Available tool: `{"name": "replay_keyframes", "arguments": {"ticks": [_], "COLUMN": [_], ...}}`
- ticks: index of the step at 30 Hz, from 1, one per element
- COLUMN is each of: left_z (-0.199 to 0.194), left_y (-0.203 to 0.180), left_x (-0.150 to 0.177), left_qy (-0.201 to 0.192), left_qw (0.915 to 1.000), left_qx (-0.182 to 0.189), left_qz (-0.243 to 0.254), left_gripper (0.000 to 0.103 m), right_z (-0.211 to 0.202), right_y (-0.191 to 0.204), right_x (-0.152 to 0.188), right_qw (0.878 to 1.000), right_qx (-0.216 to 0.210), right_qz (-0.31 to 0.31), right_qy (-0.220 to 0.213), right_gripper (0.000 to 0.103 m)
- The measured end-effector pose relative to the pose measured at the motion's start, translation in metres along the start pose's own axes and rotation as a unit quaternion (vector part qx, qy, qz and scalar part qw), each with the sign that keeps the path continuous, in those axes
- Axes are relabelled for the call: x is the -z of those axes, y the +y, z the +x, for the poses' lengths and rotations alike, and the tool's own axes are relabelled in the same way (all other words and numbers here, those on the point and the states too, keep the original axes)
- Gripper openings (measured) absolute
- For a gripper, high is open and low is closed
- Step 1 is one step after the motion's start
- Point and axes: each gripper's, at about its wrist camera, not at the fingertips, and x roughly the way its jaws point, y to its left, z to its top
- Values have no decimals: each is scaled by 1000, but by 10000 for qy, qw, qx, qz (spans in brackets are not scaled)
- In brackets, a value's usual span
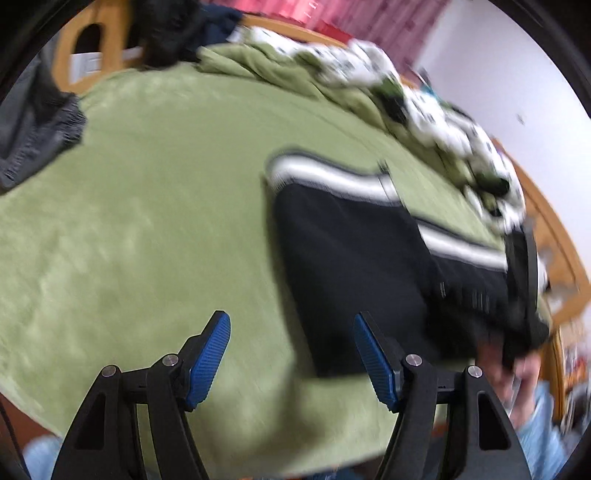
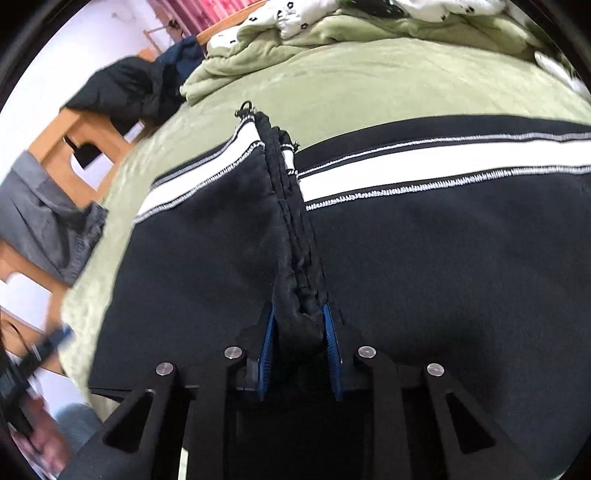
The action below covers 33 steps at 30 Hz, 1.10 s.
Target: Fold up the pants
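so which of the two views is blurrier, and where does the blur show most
The left wrist view is blurrier: the black pants and the patterned bedding smear with motion, while the open left gripper stays sharp. The right wrist view is crisp at centre, with stripe stitching clear where the right gripper clamps the pants; only its left edge blurs. Both bend straight lines, fisheye style.

We saw a bed (image 1: 147, 192) under a green fleece blanket (image 2: 369, 77), a rumpled patterned duvet (image 1: 436, 110) at its far side, a wooden bed frame (image 2: 55, 147), white wall (image 1: 498, 66) and pink curtain (image 1: 369, 18).
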Motion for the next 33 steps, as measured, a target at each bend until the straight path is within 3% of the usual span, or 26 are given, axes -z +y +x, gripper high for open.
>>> {"name": "replay_keyframes", "arguments": {"ticks": [4,6,9,10,14,16,17,21,25,30,33], "left_z": [14,24,38,40,44,41,40,43,43,44,48], "left_y": [-22,-28,-26,-26,-28,-27,-26,-27,-23,-43,-54], "left_x": [25,27,26,27,42,44,44,44,48,49,51], "left_qy": [309,459,276,232,-282,-472,-494,-600,-583,-577,-557], "left_qw": [9983,9978,9957,9958,9926,9946,9954,9942,9952,9979,9981], "left_qx": [-387,-419,-873,-850,-1160,-896,-760,-742,-324,-120,-248], "left_qz": [318,227,-152,-246,-206,-240,-313,-506,-723,-254,-21], "left_gripper": [67,67,65,65,42,22,20,23,41,43,45], "right_z": [1,3,4,4,1,-3,-7,-33,-65,-107,-126], "right_y": [-8,-17,-24,-22,-15,-11,-10,-8,-15,-55,-76], "right_x": [0,0,0,0,4,4,2,0,4,25,36], "right_qw": [9994,9978,9962,9965,9986,9987,9985,9958,9949,9919,9898], "right_qx": [-275,-531,-683,-675,-480,-450,-481,-731,-591,-322,14], "right_qz": [171,355,495,452,216,218,236,282,215,438,385], "right_qy": [151,171,206,196,35,-55,-107,-474,-782,-1151,-1371], "right_gripper": [28,31,31,30,24,21,18,16,15,15,15]}}
